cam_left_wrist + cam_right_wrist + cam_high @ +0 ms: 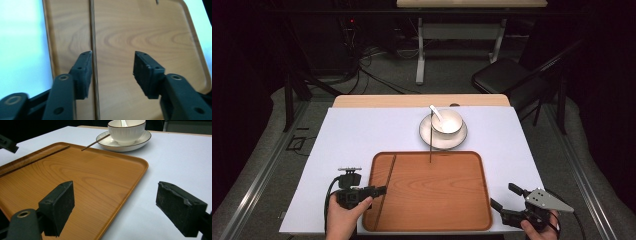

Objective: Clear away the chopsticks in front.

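Between the spread jaws of the left claw, close against one of them, a chopstick lies flat in the wooden tray, apparently placed. Far ahead of that claw, the second chopstick leans from the saucer onto the tray's far rim, likely the remaining step. The right claw hangs spread and empty beside the tray's near corner.

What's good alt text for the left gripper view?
Open hand-held gripper over a wooden tray, one thin dark chopstick lying lengthwise on the tray beside the inner face of the left-hand jaw. White table cover shows past the tray's edges.
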The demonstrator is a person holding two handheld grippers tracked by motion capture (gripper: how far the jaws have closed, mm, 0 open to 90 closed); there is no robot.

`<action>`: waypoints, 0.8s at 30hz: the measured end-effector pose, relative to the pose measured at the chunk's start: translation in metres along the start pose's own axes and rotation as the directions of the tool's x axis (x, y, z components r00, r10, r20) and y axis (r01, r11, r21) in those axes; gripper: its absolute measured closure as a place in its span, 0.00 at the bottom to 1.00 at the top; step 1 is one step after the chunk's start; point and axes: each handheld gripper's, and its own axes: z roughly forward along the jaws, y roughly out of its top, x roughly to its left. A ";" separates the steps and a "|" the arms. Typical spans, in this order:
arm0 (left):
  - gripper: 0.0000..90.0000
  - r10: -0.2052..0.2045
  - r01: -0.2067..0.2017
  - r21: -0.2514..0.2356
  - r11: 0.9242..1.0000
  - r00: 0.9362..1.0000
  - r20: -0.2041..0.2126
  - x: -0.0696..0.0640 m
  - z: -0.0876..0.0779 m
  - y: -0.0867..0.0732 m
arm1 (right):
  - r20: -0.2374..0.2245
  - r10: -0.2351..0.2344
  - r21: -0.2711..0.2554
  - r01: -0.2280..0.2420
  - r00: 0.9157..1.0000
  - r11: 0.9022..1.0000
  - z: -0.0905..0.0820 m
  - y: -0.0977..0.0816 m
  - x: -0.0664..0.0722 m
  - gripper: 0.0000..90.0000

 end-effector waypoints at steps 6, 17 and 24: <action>0.50 -0.003 0.003 0.002 1.000 1.000 -0.007 -0.001 0.004 0.023 | 0.000 0.003 0.001 -0.003 1.000 1.000 0.000 0.000 0.000 0.17; 0.49 -0.015 0.015 0.001 1.000 1.000 -0.012 -0.001 0.009 0.060 | -0.001 0.008 0.005 -0.008 1.000 1.000 0.000 0.000 0.000 0.17; 0.50 -0.032 0.031 -0.018 0.999 0.999 -0.004 -0.005 0.011 0.077 | -0.002 0.009 0.006 -0.009 1.000 1.000 0.000 0.000 -0.001 0.17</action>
